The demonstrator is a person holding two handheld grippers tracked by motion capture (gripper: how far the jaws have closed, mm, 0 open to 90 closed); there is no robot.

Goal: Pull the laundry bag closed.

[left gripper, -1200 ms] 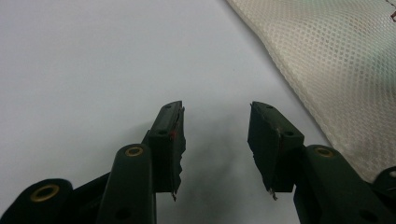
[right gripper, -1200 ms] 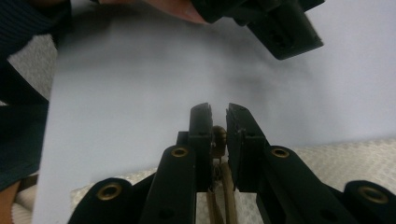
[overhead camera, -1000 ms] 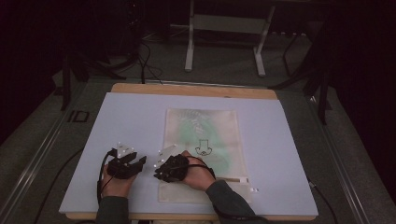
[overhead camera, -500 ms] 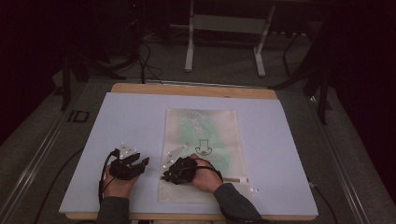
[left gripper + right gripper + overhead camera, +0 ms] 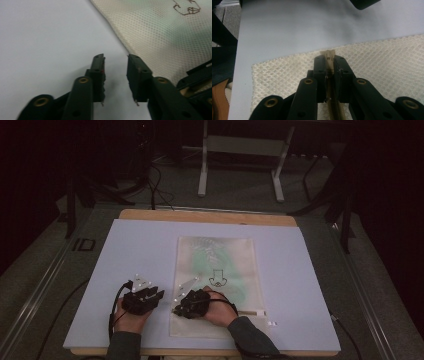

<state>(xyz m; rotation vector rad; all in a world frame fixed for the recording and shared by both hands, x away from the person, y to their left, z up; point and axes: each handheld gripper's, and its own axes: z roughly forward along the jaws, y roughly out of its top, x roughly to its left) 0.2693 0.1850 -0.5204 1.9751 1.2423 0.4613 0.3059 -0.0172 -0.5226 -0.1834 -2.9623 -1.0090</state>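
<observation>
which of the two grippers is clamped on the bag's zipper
The right gripper: its jaws pinch the zipper pull of the mesh bag. The left gripper is open over bare table.

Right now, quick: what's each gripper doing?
Left gripper: open, holding nothing, over the table beside the mesh bag.
Right gripper: shut on the bag's zipper pull.
</observation>
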